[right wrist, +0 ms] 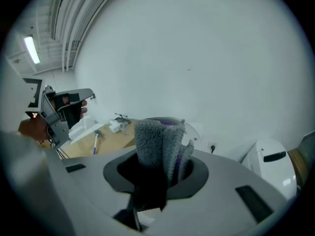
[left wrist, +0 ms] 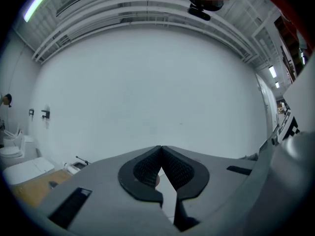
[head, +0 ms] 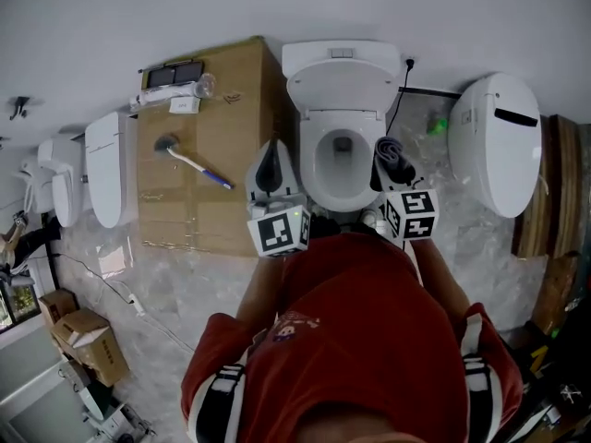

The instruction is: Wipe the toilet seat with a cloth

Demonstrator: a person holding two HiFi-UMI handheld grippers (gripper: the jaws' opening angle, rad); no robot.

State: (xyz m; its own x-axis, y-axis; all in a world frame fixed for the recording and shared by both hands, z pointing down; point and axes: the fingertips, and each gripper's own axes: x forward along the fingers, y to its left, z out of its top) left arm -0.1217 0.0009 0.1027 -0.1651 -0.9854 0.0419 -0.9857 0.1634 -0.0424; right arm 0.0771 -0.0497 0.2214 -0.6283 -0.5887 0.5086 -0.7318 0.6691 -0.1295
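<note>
So the wiping itself isn't happening yet, this is looking like the carry-the-cloth-over stage. The right gripper point(head: 395, 175) is clamping a folded grey cloth point(right wrist: 152, 141) with a bit of purple showing in the folds, and the cloth is sticking up out of the jaws rather than hanging. From the head view it's hovering over the right side of the toilet seat point(head: 312, 160), not touching it as far as I can tell. The lid point(head: 340, 86) is standing up against the far wall, so the ring is sitting there exposed and ready. The left gripper point(left wrist: 161, 149) is floating over the left side with its jaws pinched together on nothing. My guess for the next move: the right one is going to need to come down and tip so a flat face of the cloth lands on the rim, then run around the ring while keeping the squeeze on. As for writing, I'm not reading anything. The cubes are just showing square marker patterns, and the little label point(head: 185, 105) on the brown box point(head: 235, 109) to the left is too tiny.
</note>
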